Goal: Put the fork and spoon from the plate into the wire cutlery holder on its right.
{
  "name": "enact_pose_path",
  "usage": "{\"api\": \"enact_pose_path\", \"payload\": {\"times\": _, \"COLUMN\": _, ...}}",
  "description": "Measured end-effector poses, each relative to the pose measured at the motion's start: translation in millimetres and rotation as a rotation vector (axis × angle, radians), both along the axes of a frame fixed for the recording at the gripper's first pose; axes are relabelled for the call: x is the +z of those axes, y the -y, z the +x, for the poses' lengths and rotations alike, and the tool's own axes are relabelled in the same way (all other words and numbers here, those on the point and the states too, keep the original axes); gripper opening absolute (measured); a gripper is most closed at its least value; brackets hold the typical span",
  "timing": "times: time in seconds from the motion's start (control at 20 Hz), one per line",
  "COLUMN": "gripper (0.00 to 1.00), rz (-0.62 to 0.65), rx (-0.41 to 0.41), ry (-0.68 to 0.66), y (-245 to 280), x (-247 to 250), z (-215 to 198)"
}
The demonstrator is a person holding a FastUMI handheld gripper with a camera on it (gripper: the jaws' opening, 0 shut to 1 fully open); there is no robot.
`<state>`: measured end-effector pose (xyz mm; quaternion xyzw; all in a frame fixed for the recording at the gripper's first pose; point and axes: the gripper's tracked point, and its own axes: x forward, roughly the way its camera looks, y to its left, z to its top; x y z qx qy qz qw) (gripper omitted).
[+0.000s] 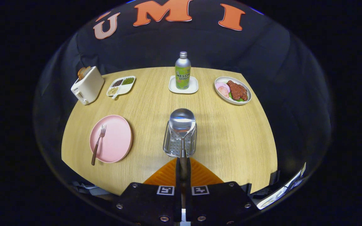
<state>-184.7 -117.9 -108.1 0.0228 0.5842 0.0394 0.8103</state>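
Note:
My gripper (183, 166) is shut on the brown handle of the spoon (182, 123), whose shiny bowl sticks out ahead of the orange fingers (168, 174). The spoon hangs over the metal wire cutlery holder (174, 146), which stands on the wooden table just beyond the fingertips. Left of the holder lies the pink plate (116, 138). The fork (98, 143) rests on the plate's left side, tines pointing away, with its brown handle poking over the near rim.
At the back of the table (231, 135) stand a white toaster (87, 85) with bread, a divided dish of beans (121, 85), a green soda bottle (183, 72) on a white coaster, and a plate of food (233, 90).

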Motion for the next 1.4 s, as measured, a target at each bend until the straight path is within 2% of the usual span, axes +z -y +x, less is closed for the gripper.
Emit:
{"api": "enact_pose_path", "payload": {"times": 0.75, "gripper": 0.06, "rz": -0.059, "rx": 0.126, "ry": -0.195, "y": 9.6, "x": -28.6, "z": 0.3}}
{"api": "enact_pose_path", "payload": {"times": 1.05, "gripper": 0.08, "rz": -0.050, "rx": 0.102, "ry": -0.224, "y": 10.9, "x": -36.0, "z": 7.5}}
{"api": "enact_pose_path", "payload": {"times": 1.4, "gripper": 0.09, "rz": -0.025, "rx": 0.057, "ry": -0.150, "y": 7.6, "x": -36.5, "z": 25.1}}
